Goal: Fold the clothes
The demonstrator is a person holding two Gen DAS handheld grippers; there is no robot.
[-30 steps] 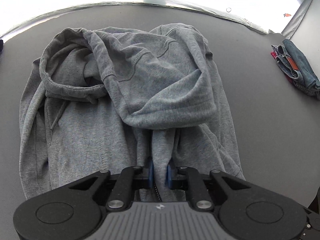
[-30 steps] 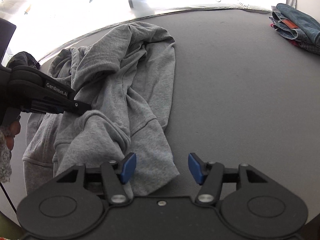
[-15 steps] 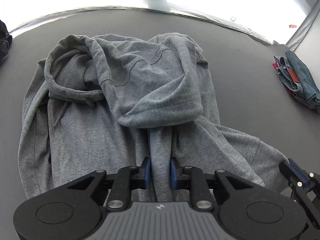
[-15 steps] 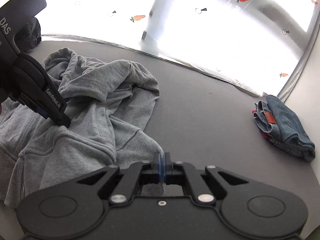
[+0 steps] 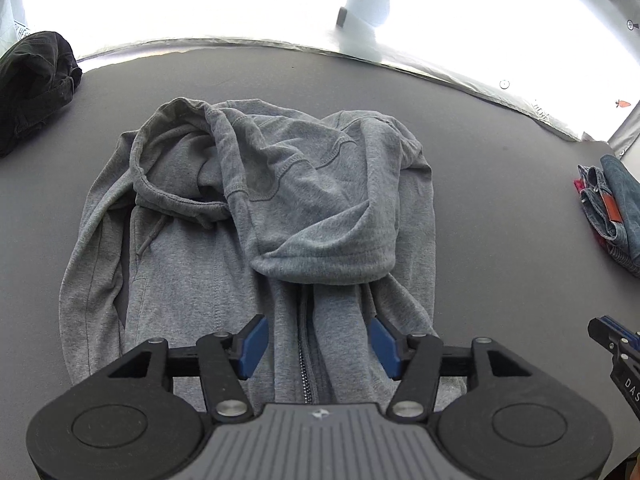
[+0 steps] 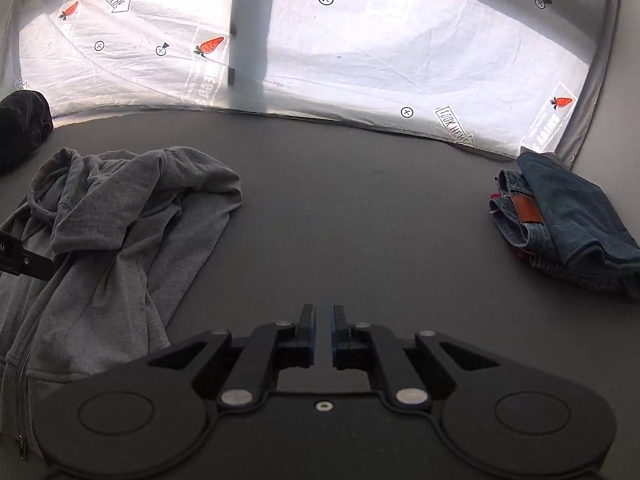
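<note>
Left gripper (image 5: 318, 346) sits low over the near hem of the grey hoodie (image 5: 256, 240), its blue-padded fingers (image 5: 252, 346) spread wide with nothing between them but the zipper line (image 5: 303, 360) running up the middle of the cloth. The hoodie lies on the dark grey table (image 5: 500, 220), its body flat, with one sleeve or side panel thrown over the chest in a rumpled heap; the hood (image 5: 176, 168) bunches at the far left and a drawstring trails below it. How the layers under that heap stack up is hard to read. Over on the right wrist view, the right gripper (image 6: 322, 336) has its fingers drawn nearly together, a thin slit between the pads, gripping nothing, above bare table just beside the hoodie's right edge (image 6: 120, 240). The hoodie's left part runs out of that frame, and the tip of the left gripper pokes in at the left border. At the far right, well apart from the hoodie, folded blue jeans (image 6: 568, 220) rest with something red beneath, mostly hidden. A dark bundle (image 5: 32, 84) sits at the far left corner, partly cut off. Behind the table hangs a bright white sheet (image 6: 360, 60) printed with carrots and markers.
</note>
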